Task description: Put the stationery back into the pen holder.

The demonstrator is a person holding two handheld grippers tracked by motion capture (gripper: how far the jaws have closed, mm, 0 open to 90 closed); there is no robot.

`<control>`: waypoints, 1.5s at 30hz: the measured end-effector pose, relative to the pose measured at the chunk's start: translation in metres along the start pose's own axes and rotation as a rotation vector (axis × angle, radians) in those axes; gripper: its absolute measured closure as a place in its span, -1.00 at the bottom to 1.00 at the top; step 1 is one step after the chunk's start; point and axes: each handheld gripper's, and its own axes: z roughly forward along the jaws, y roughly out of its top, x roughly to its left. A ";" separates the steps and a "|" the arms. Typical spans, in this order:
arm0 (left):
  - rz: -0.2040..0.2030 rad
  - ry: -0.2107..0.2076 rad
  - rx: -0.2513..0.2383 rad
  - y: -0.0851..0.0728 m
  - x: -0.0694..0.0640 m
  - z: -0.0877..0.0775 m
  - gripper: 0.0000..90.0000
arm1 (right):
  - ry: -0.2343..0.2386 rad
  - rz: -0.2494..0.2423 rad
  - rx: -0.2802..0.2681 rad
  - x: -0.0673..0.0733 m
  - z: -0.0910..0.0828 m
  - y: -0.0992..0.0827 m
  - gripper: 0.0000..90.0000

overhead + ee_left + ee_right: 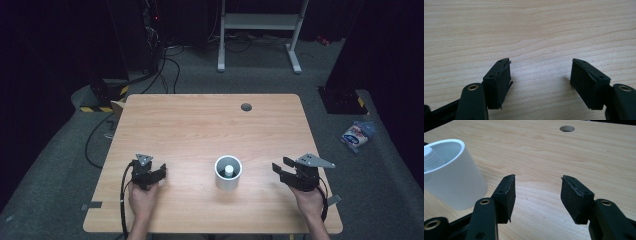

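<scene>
White cup [228, 173] stands upright on the desk [200, 125] between both gaping, empty hand-held grippers, slightly nearer the right hand-held gripper [286, 170] than the left hand-held gripper [159, 173].

One table [200, 125] with one round hole [246, 107] in it. One white cup [228, 173] stands between two grippers, left [159, 173] and right [280, 168], each with two spread jaws. One small white bottle [228, 170] sits inside the cup.
</scene>
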 end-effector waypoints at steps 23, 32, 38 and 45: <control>0.000 -0.001 0.002 0.000 0.000 0.000 -0.28 | -0.022 -0.031 0.110 0.003 0.027 -0.019 0.02; 0.000 -0.001 0.002 0.000 0.000 0.000 -0.28 | -0.034 -0.022 0.143 0.002 0.037 -0.025 0.02; 0.000 -0.001 0.002 0.000 0.000 0.000 -0.28 | -0.051 -0.017 0.160 0.001 0.045 -0.028 0.02; 0.000 -0.001 0.002 0.000 0.000 0.000 -0.28 | -0.078 -0.032 0.176 0.000 0.053 -0.032 0.02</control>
